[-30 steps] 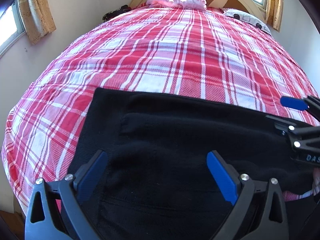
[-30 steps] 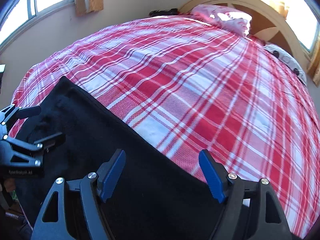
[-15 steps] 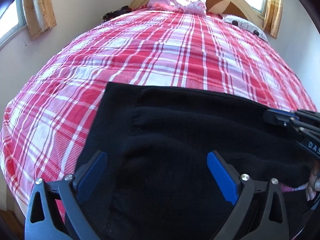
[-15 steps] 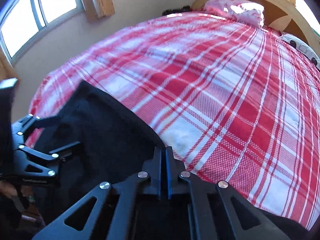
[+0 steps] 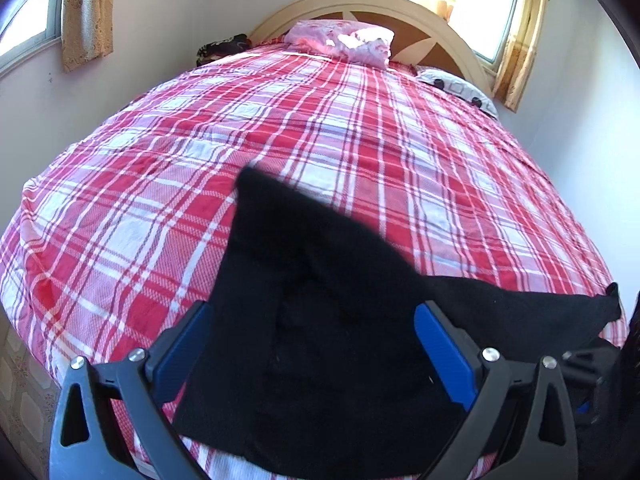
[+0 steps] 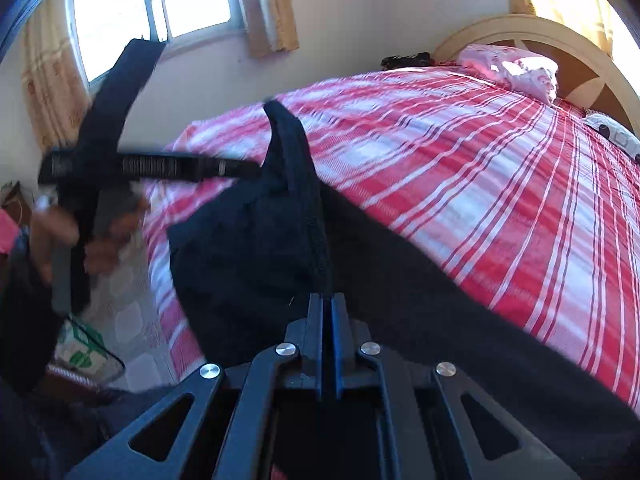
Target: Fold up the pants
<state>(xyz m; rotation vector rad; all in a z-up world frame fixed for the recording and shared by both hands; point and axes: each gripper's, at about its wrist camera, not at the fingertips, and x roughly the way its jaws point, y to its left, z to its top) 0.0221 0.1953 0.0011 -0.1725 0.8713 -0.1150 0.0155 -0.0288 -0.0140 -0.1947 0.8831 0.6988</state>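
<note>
From where I sit, both tools are pitched steeply down toward the near end of the bed [image 5: 360, 128]. My left gripper [image 5: 316, 352] hangs over the black pants [image 5: 320, 320] with its blue-padded fingers [image 5: 440, 352] spread wide; the cloth lies under and between them, and neither pad presses on it, so that tong is open and holds nothing. In the right wrist view I see the same tool side-on at the left, blurred, a bare hand [image 6: 60, 236] wrapped around its handle.

My right gripper [image 6: 328, 312] has its jaws brought tight together, only a thin slit between the two fingers. A ridge of the pants [image 6: 296, 208] runs straight up out of the fingertips, with a stitched seam along its right side, so the tong is clamped on a pinch of that fabric. The cloth rises from the pinch to a point above the plaid bedspread [image 6: 480, 184], clear of the bed there.

The pants sit at the near end of the bed. In the left wrist view one black corner peaks toward the middle of the bedspread [image 5: 160, 220], and another stretch trails off right to the bed's edge. The rest spreads dark and flat toward me. A pink pillow [image 5: 344, 40] lies at the far headboard [image 5: 440, 20], well apart from the work, with a patterned pillow [image 5: 460, 88] beside it on the right.
</note>
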